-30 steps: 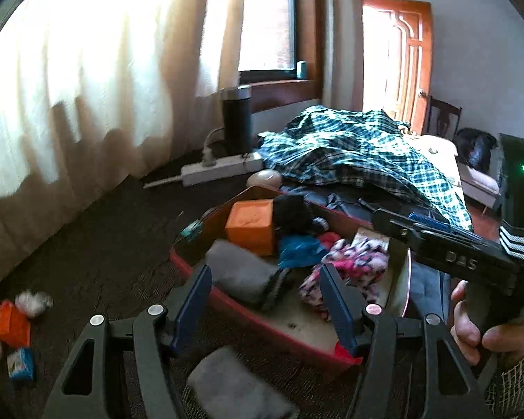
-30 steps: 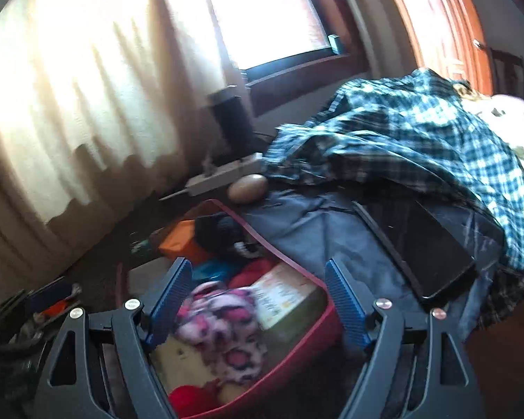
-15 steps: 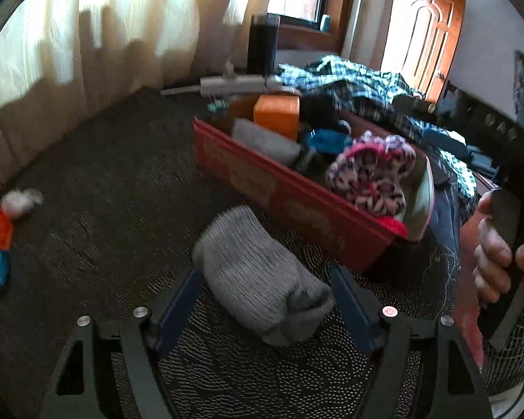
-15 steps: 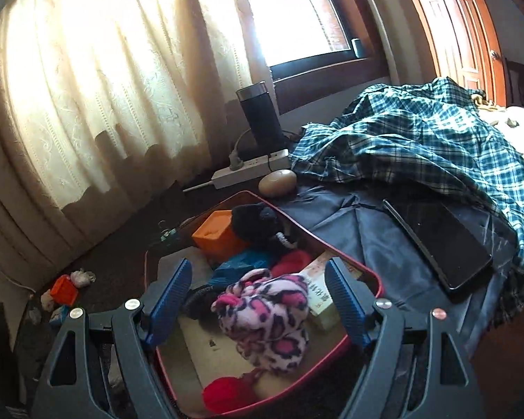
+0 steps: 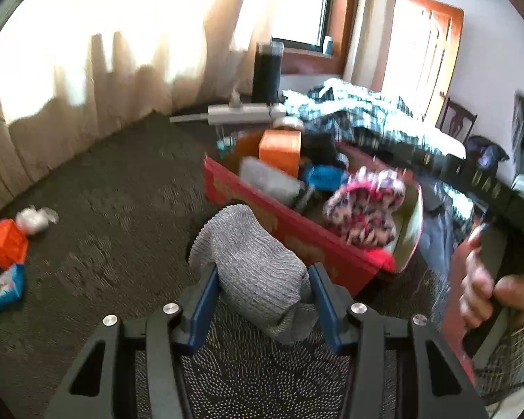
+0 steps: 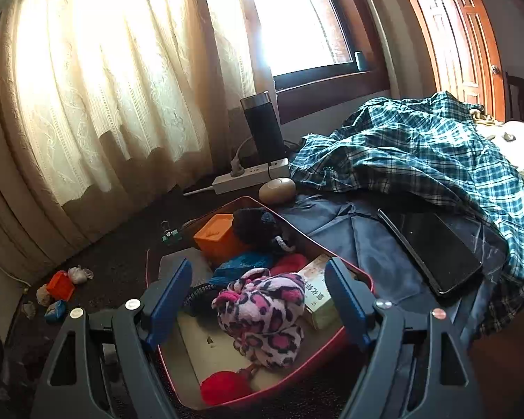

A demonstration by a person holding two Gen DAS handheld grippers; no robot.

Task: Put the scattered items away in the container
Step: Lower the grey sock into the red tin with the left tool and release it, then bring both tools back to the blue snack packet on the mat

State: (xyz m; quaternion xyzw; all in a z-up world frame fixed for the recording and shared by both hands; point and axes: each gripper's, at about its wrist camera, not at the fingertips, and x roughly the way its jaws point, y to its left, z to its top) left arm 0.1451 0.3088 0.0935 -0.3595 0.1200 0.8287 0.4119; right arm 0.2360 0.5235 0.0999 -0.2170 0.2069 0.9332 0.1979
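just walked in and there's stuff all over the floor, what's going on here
A person is tidying loose items into a red box on the carpet, with a gripper in each hand. The left gripper is closing its jaws around a grey sock roll that lies just outside the box. The right gripper hangs open over the box, holding nothing. The box already holds an orange block, a leopard-print sock and more. A few small toys are left by the curtain.

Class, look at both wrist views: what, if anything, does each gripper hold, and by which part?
The left gripper is closing on the rolled grey sock, its fingers at the near end's sides. The right gripper holds nothing, open above the red box.
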